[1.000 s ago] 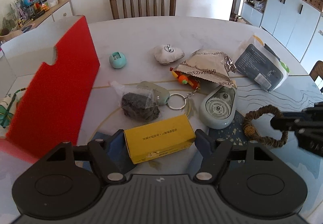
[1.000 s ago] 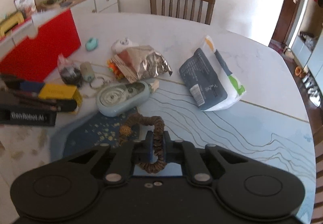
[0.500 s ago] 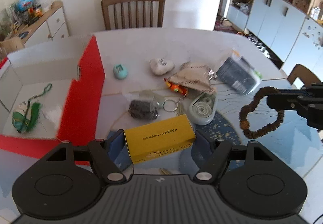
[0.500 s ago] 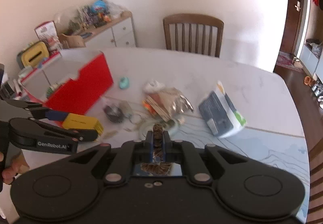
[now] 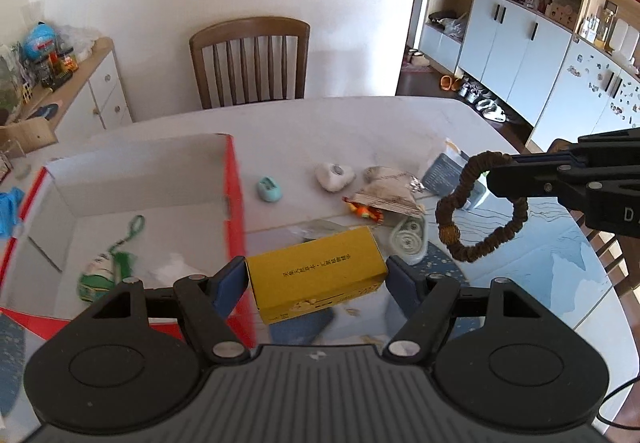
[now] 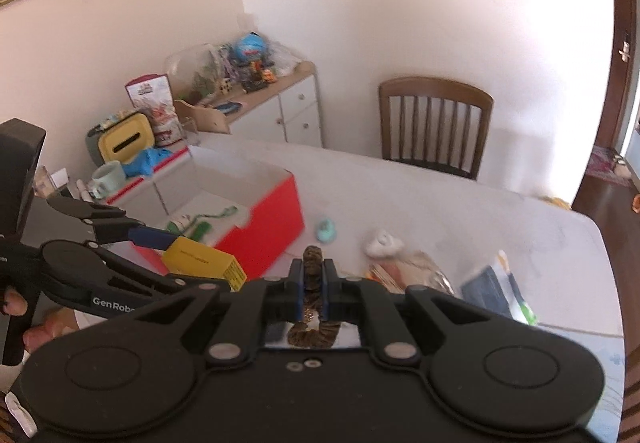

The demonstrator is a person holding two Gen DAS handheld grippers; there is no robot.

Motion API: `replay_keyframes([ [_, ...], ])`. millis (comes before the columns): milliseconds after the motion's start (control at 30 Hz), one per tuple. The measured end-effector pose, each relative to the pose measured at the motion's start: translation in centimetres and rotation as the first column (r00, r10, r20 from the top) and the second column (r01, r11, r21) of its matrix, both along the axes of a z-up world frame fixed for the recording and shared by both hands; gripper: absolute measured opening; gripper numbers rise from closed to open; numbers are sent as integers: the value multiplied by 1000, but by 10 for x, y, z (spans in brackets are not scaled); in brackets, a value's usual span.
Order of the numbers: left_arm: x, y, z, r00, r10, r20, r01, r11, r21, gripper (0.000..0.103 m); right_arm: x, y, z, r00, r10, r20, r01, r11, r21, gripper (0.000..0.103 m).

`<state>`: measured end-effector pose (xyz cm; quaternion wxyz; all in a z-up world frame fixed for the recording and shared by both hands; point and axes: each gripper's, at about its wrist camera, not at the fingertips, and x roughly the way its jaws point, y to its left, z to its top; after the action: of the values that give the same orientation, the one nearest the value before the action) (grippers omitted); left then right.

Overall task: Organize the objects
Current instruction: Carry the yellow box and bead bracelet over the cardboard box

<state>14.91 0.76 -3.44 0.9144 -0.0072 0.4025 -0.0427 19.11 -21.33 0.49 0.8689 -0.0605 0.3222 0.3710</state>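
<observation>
Left wrist view: my left gripper (image 5: 316, 277) clamps one yellow box (image 5: 318, 279) beside the red box (image 5: 236, 199); my right gripper (image 6: 312, 279) pinches one brown bracelet (image 5: 480, 211).

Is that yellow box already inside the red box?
No, the yellow box is clamped in the left gripper, in the air beside the red box.

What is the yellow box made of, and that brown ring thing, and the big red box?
The yellow box looks like thin matte cardboard: sharp folded edges, printed text. The brown ring seems to be rough wooden or seed beads on a string, with one golden bead; too blurry to be sure. The red box looks like stiff cardboard, red outside, plain white inside.
</observation>
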Motion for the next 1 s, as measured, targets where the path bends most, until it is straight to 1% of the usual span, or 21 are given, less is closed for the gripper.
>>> replay_keyframes([
  [267,-4,56,14,999,31,10,-31,999,19,75,-1,54,11,999,39,7,-40,999,10,7],
  [567,5,126,21,995,102,20,-103,993,59,75,1,117,12,996,83,19,-83,997,-4,7],
  [767,16,164,15,991,129,13,-130,988,87,75,8,159,7,994,104,17,-104,994,-25,7],
  [1000,39,199,-4,988,151,-10,-149,983,107,75,23,203,-12,994,109,9,-108,992,-69,7],
])
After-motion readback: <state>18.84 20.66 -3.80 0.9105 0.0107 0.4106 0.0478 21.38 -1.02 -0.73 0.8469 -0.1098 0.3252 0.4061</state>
